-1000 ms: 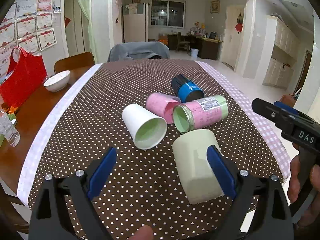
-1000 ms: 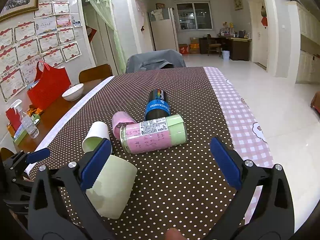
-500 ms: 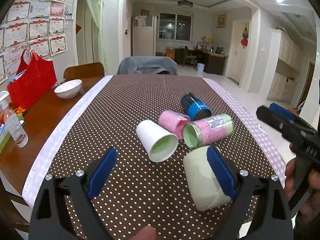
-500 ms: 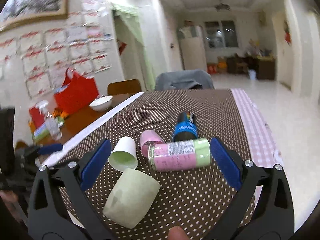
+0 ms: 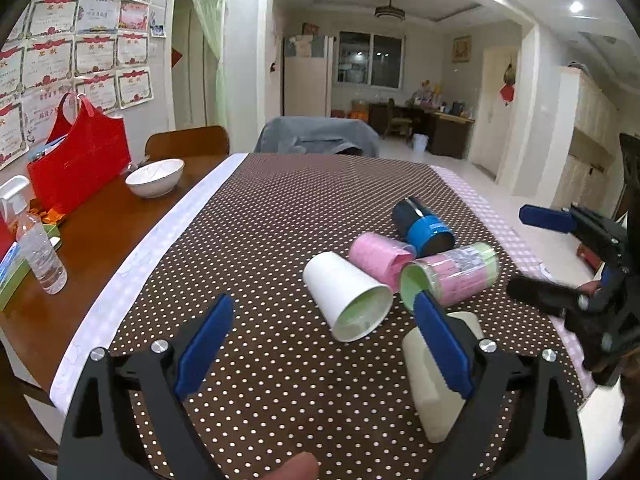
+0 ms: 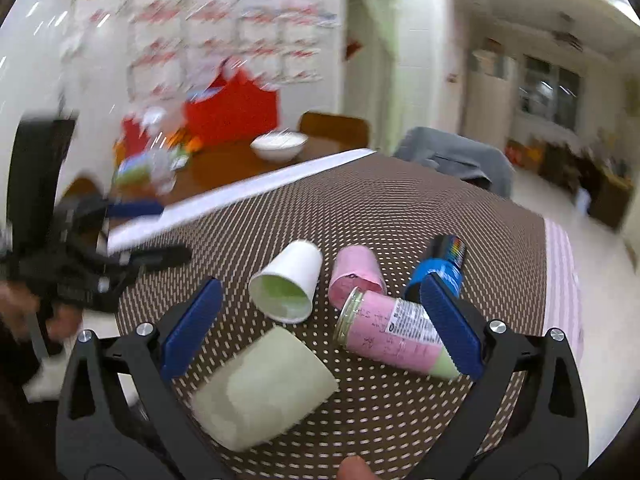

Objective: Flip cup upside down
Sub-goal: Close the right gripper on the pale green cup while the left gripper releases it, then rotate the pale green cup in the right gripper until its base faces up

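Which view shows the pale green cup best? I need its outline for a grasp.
The right wrist view: the pale green cup lies unobstructed between the open right gripper. In the left wrist view the left gripper's finger covers part of it.

I count on the bare wood tabletop point(image 5: 100, 248): white bowl point(image 5: 155, 176), red bag point(image 5: 80, 156), clear spray bottle point(image 5: 38, 252); certificates point(image 5: 80, 52) on wall.

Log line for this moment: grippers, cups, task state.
left gripper: open, empty | right gripper: open, empty | pale green cup: on its side, nearest | white paper cup: on its side | flip: not done
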A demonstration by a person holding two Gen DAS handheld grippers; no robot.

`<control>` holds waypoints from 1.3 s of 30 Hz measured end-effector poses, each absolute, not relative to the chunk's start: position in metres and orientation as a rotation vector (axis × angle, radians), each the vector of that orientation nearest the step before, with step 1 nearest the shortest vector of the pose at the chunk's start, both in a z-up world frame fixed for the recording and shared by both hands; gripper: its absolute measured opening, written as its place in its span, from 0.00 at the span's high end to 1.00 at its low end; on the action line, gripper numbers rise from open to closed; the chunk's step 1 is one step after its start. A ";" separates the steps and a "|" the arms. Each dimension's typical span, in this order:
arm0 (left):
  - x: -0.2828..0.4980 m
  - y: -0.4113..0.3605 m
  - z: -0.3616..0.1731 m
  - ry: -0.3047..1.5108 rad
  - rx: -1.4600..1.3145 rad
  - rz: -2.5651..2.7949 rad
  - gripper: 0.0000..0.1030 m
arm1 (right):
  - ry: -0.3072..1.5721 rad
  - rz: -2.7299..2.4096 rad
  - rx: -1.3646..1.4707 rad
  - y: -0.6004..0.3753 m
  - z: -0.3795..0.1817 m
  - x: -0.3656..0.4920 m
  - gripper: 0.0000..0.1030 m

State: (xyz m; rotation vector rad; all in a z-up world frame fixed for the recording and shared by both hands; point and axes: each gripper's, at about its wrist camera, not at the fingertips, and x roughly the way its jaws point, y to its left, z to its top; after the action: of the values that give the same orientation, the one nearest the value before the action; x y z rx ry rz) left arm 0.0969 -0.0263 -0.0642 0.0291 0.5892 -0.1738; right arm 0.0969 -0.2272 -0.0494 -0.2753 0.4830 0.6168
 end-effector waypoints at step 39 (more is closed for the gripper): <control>0.132 0.032 -0.114 0.840 -0.141 0.049 0.13 | 0.635 1.577 -1.859 -0.134 -0.153 0.054 0.29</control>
State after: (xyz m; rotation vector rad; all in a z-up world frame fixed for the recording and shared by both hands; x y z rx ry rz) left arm 0.1325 0.0317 -0.1143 -0.1409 0.8403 0.0492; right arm 0.0540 -0.1342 -0.1527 -1.8585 0.6353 1.5767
